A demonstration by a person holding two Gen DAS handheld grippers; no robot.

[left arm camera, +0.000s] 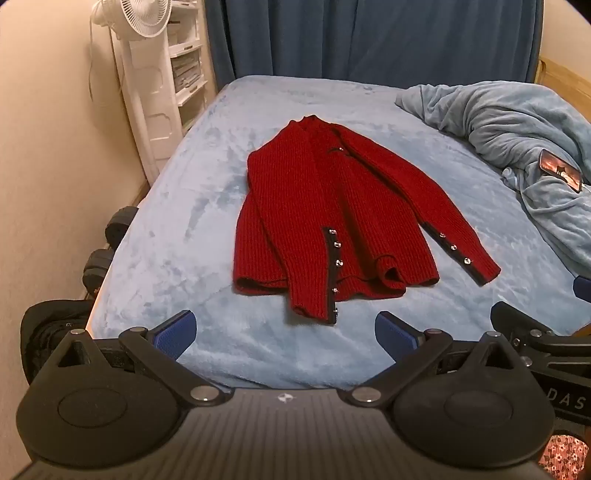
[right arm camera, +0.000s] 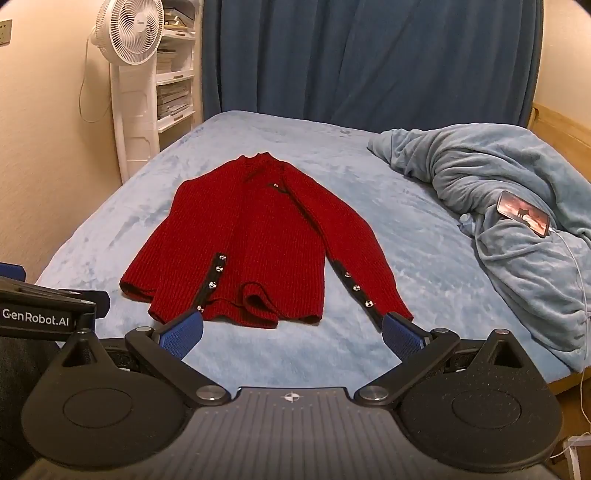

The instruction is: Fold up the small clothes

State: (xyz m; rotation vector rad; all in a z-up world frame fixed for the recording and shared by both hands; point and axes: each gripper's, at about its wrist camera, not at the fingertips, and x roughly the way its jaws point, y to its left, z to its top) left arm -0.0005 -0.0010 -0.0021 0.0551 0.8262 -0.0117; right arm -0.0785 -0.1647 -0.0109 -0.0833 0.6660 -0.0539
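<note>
A red knitted cardigan (left arm camera: 332,218) lies spread flat on the light blue bed sheet (left arm camera: 177,229), in the middle of both views, collar toward the dark blue curtain (left arm camera: 369,33) at the top of the frame. One sleeve lies folded down over the front with its buttoned cuff at the hem; the other stretches off toward the lower right. Both tools hang above the near edge of the bed, at the bottom of each frame, well short of the wool. The left gripper (left arm camera: 284,332) has its blue pads spread wide with nothing between them, and the right gripper (right arm camera: 291,332) is just as wide and bare. A rumpled blue blanket (right arm camera: 498,206) is heaped at the right, with a phone (right arm camera: 522,218) lying on it. A white fan (right arm camera: 127,33) stands at the upper left.
</note>
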